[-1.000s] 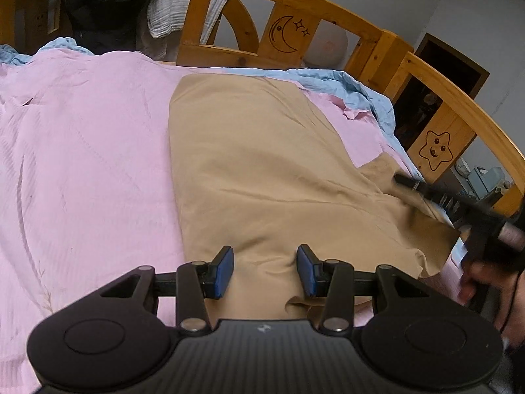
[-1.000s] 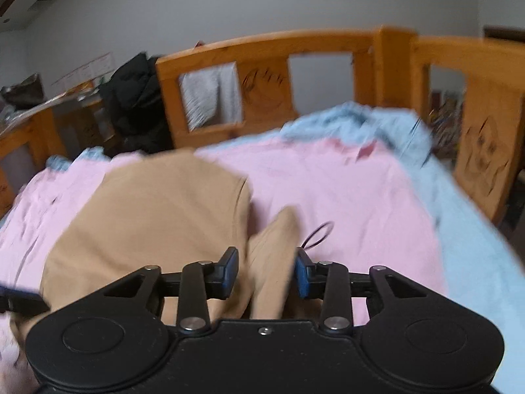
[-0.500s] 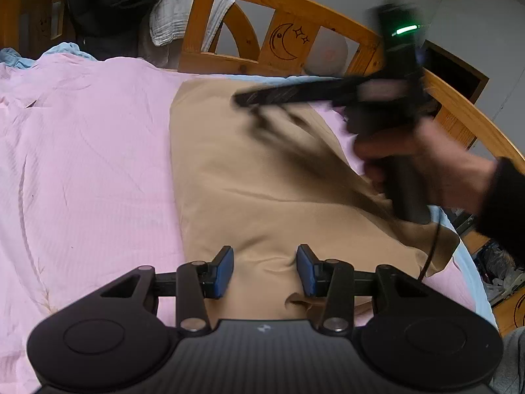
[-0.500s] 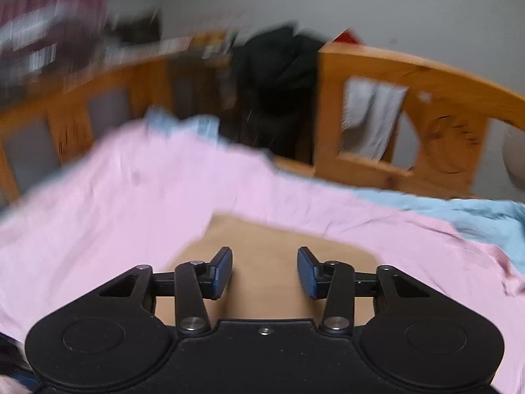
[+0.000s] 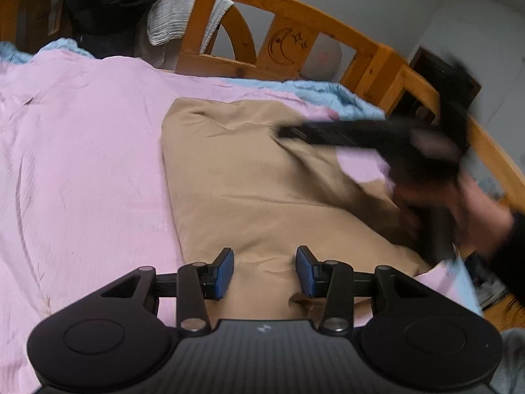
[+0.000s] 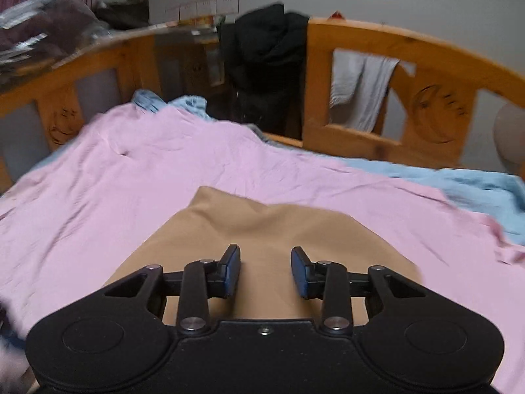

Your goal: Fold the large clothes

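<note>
A large tan garment (image 5: 262,184) lies spread on a pink sheet (image 5: 82,164) on a bed; it also shows in the right wrist view (image 6: 265,229). My left gripper (image 5: 265,272) is open and empty, low over the garment's near edge. My right gripper (image 6: 265,271) is open and empty over the garment's far half. In the left wrist view the right gripper (image 5: 295,133) shows blurred, its black fingers (image 5: 344,136) stretched over the garment's right part, a hand behind it.
Wooden bed rails (image 5: 295,10) with moon and star carvings run along the far side and right. A black coat (image 6: 265,55) and a white towel (image 6: 361,88) hang on the rail. A blue blanket (image 6: 459,187) lies under the sheet's far edge.
The right gripper let go of the tan sleeve, swung up and left across the garment, and has now dropped lower over its right part. The left gripper stayed put.
</note>
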Motion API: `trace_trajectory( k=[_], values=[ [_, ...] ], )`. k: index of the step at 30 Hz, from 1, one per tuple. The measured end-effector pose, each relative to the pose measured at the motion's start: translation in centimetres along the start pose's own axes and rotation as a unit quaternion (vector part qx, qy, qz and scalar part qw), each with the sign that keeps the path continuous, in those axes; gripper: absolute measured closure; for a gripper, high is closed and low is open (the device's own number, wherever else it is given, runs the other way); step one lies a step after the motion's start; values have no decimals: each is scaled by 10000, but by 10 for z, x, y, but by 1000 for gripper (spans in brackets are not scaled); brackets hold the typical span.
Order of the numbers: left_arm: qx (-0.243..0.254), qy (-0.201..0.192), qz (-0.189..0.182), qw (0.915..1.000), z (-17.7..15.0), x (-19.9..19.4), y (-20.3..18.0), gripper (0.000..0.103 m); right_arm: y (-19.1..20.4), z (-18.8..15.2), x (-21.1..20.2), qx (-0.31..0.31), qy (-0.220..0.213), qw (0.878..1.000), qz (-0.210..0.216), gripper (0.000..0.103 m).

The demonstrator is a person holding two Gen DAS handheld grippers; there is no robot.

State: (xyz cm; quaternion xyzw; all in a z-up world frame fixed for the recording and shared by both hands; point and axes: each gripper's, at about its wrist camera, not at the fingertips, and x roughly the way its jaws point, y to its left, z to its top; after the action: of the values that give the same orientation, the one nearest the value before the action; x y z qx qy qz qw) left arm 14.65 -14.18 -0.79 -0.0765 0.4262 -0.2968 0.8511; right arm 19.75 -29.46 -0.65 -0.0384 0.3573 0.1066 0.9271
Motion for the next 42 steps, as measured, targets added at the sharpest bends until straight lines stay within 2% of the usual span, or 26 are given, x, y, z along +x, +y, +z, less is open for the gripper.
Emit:
trace_trajectory(
  k=[4, 6, 11, 15, 19, 42],
  values=[
    [-187, -5, -71, 9998, -7, -8, 7, 57, 12, -36, -65, -200, -42, 9996, -187, 63],
    [-192, 2, 4, 9998, -8, -9, 7, 56, 21, -57, -85, -209, 16, 9995, -229, 59],
    [77, 36, 255, 9996, -12, -3, -6, 55, 40, -101, -94, -392, 174, 9961, -771, 60],
    [501, 23, 486, 9976, -17, 1, -22, 55, 34, -118, -83, -151, 345, 9958, -837, 62],
    [595, 26, 593, 9965, -18, 6, -28, 55, 28, -126, -74, 36, 423, 9960, -787, 63],
    [568, -30, 584, 9967, -20, 4, -25, 55, 29, -124, -77, 95, 371, 9959, -821, 62]
  ],
)
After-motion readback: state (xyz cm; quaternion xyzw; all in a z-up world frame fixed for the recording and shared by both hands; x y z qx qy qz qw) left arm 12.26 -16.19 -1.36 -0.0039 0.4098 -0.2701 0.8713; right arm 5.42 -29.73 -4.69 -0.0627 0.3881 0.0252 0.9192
